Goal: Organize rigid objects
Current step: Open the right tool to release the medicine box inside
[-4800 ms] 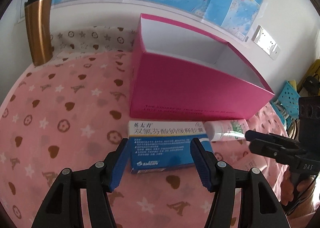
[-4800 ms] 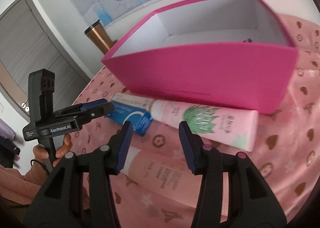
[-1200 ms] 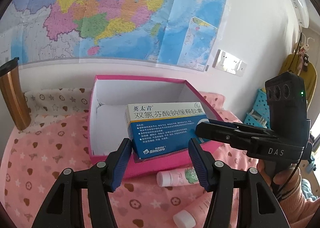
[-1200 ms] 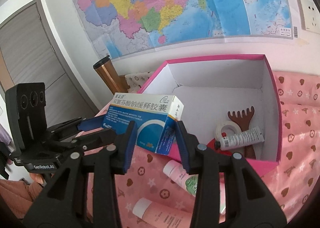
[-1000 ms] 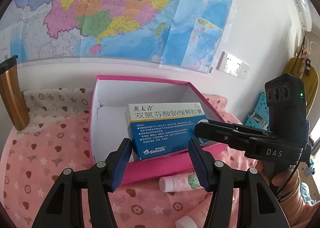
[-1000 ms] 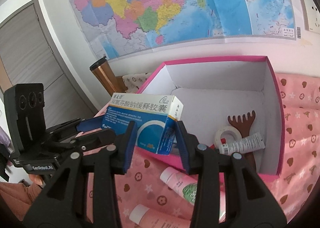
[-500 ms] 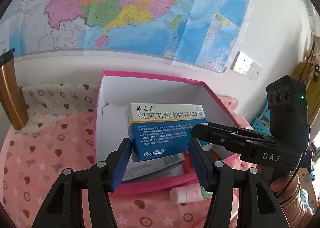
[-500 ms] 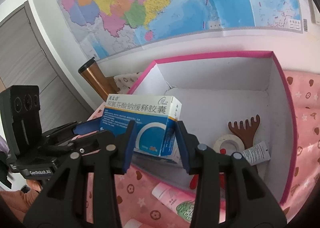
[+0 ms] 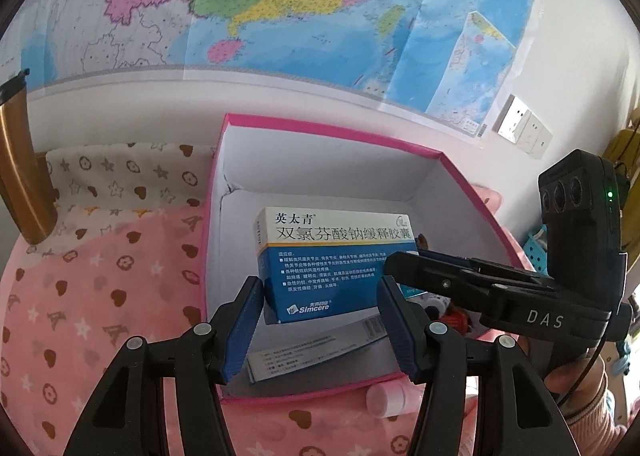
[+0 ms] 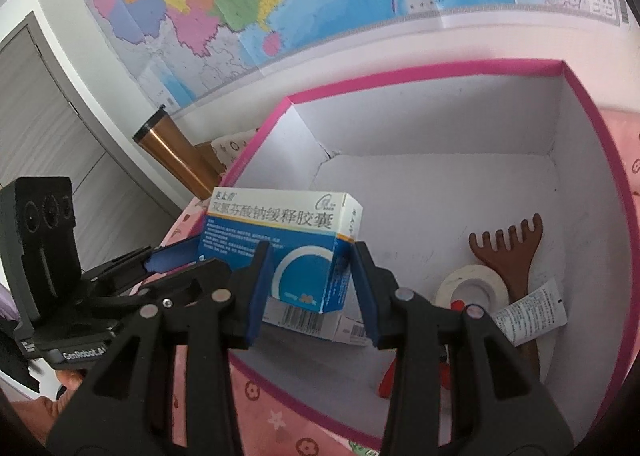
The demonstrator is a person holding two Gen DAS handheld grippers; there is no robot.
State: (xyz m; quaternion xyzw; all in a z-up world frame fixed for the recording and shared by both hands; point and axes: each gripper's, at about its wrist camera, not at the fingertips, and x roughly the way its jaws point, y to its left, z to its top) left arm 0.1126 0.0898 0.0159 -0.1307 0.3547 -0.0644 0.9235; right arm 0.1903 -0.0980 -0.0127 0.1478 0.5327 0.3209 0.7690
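A blue and white medicine box (image 9: 332, 264) hangs low inside the open pink storage box (image 9: 212, 216), just above a flat white carton (image 9: 316, 348) lying on its floor. My left gripper (image 9: 320, 320) is shut on the medicine box's near lower part. My right gripper (image 10: 312, 288) is shut on the same medicine box (image 10: 288, 240) across its end. In the left wrist view the right gripper (image 9: 424, 260) reaches in from the right. In the right wrist view the left gripper (image 10: 160, 260) comes in from the left, over the pink box's rim (image 10: 400, 76).
Inside the pink box's right part lie a brown wooden scratcher (image 10: 516, 252), a tape roll (image 10: 472, 288), a white tube (image 10: 532, 312) and something red (image 10: 390, 376). A pink tube (image 9: 386, 396) lies outside the front wall. A copper tumbler (image 9: 20, 172) stands far left.
Both grippers have carried the medicine box forward over the front wall and down into the pink box. The grip on it looks unchanged.
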